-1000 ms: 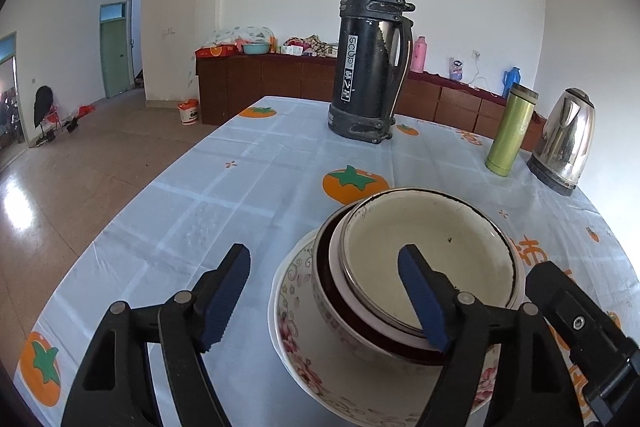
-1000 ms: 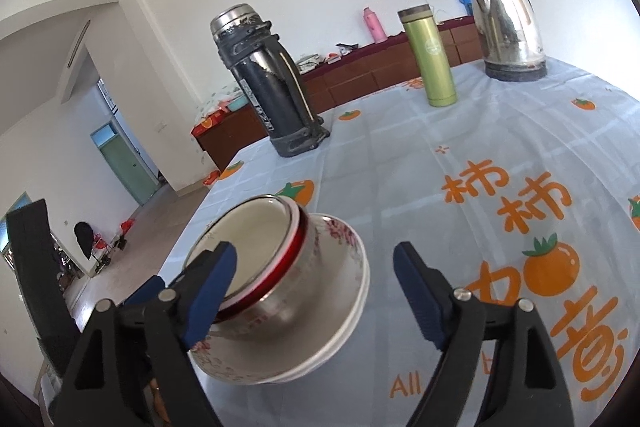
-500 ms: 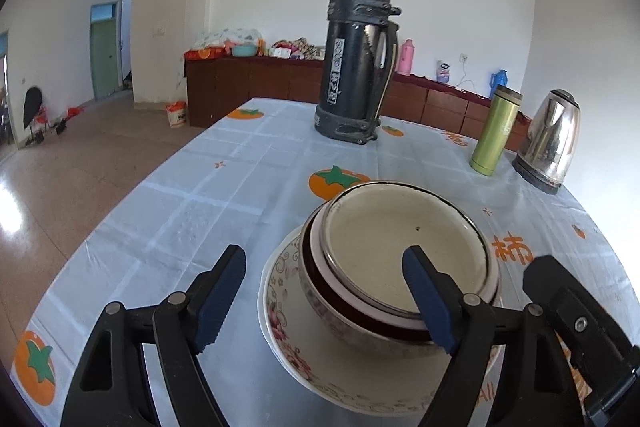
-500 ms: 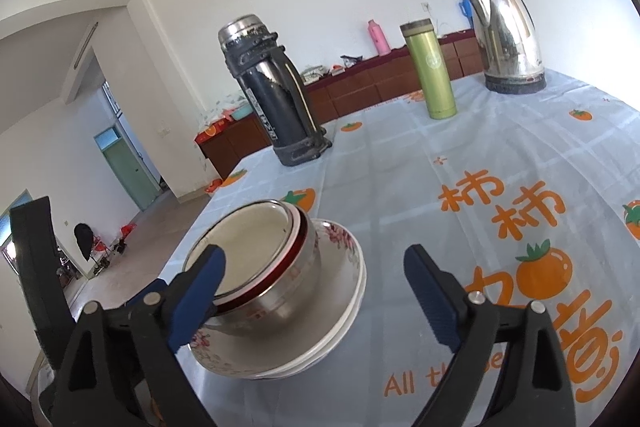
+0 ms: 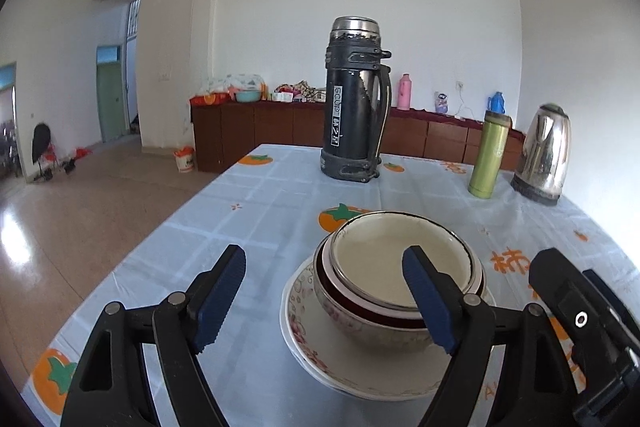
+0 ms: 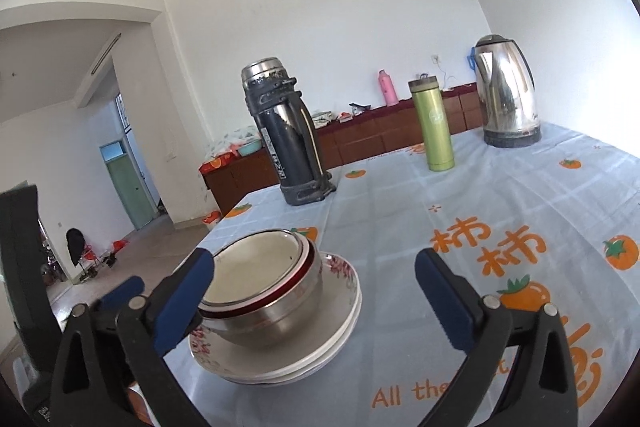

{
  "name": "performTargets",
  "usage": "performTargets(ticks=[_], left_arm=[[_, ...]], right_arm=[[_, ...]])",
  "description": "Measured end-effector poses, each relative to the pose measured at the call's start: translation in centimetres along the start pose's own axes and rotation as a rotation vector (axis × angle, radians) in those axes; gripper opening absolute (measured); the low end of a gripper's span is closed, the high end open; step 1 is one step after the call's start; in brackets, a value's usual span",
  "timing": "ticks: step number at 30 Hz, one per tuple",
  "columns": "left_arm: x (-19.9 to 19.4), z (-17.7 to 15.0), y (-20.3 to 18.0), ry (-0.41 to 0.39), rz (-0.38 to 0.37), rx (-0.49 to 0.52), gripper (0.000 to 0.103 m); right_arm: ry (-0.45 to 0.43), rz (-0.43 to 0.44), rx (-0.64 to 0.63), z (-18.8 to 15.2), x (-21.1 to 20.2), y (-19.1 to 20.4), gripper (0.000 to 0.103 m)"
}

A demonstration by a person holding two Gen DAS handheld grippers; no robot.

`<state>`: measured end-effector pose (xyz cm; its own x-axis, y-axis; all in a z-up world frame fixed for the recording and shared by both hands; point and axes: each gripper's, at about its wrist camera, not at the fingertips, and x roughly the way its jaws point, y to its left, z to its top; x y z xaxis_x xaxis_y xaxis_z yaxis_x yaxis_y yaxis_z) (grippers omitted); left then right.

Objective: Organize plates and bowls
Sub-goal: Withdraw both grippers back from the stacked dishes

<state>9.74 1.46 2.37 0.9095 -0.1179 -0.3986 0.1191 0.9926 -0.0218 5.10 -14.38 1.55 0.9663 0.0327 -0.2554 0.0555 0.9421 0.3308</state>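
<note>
On the bench (image 5: 256,211), near its front edge, stands a stack: floral-rimmed white plates (image 6: 340,311) carrying nested bowls (image 6: 264,291), steel outside, dark-red band, cream inside. Left gripper (image 5: 324,301) hangs just before it, jaws released and empty. Right gripper (image 6: 316,301) has its jaws opening wide, nothing pressed between them; its left pad sits just beside the bowls.

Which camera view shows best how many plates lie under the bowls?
The right wrist view: it shows the edge of the plates from the side, with layered rims under the bowls. The left wrist view looks down on one floral rim only.
</note>
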Motion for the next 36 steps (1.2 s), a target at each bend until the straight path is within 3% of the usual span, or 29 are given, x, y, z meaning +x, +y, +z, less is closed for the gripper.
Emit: performTargets(ticks=[9, 27, 36], left_arm=[[-0.7, -0.9, 0.0, 0.012, 0.021, 0.0, 0.083], [-2.8, -2.2, -0.8, -0.034, 0.002, 0.021, 0.083], [-5.0, -2.7, -1.0, -0.084, -0.016, 0.031, 0.083]], right_arm=[[-0.012, -0.011, -0.014, -0.3, -0.5, 0.0, 0.103], [-0.034, -0.025, -0.034, -1.0, -2.5, -0.3, 0.103], [-0.089, -0.029, -0.052, -1.3, -5.1, 0.2, 0.103]])
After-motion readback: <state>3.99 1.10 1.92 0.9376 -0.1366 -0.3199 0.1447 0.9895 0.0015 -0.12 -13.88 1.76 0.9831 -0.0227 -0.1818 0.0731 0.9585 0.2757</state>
